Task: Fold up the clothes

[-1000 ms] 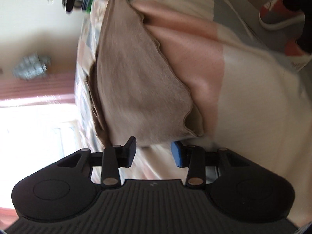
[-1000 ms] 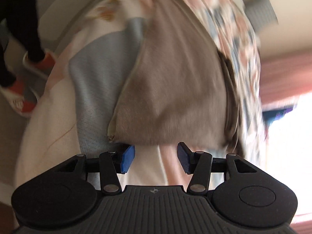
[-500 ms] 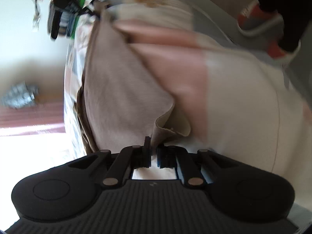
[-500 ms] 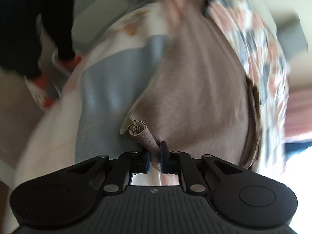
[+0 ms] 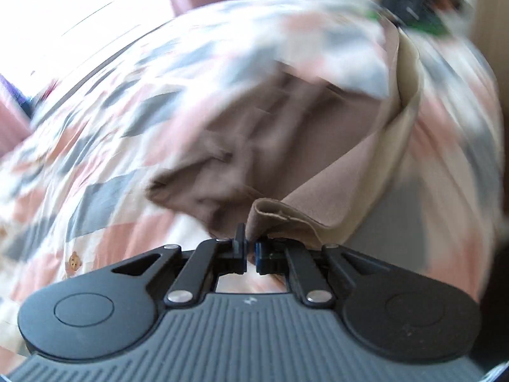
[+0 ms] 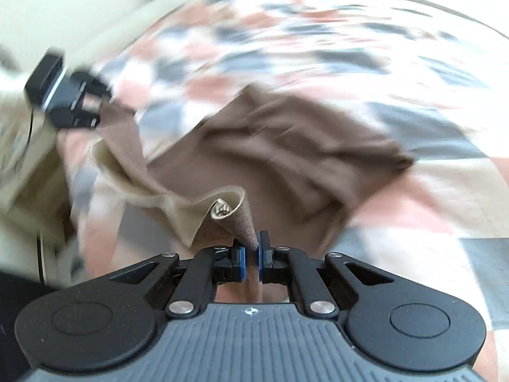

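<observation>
Right wrist view: the right gripper pinches a corner of the soft brown fabric garment, which sprawls mid-frame on the pink-and-grey checked bedspread. The left gripper is likewise clamped on another corner at lower centre of its frame. Both bites look shallow, so a hard pull could slip a corner and skew the fold.

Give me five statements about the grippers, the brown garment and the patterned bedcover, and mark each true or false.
1. The left gripper is shut on a corner of the brown fabric garment. True.
2. The right gripper is open and clear of the cloth. False: its jaws are pinched on a corner of the garment.
3. The garment lies on a pink, grey and white patchwork bedcover. True.
4. The garment is folded into a neat flat rectangle. False: it is rumpled, with its near edge lifted.
5. The garment's lifted edge shows a paler beige underside. True.
</observation>
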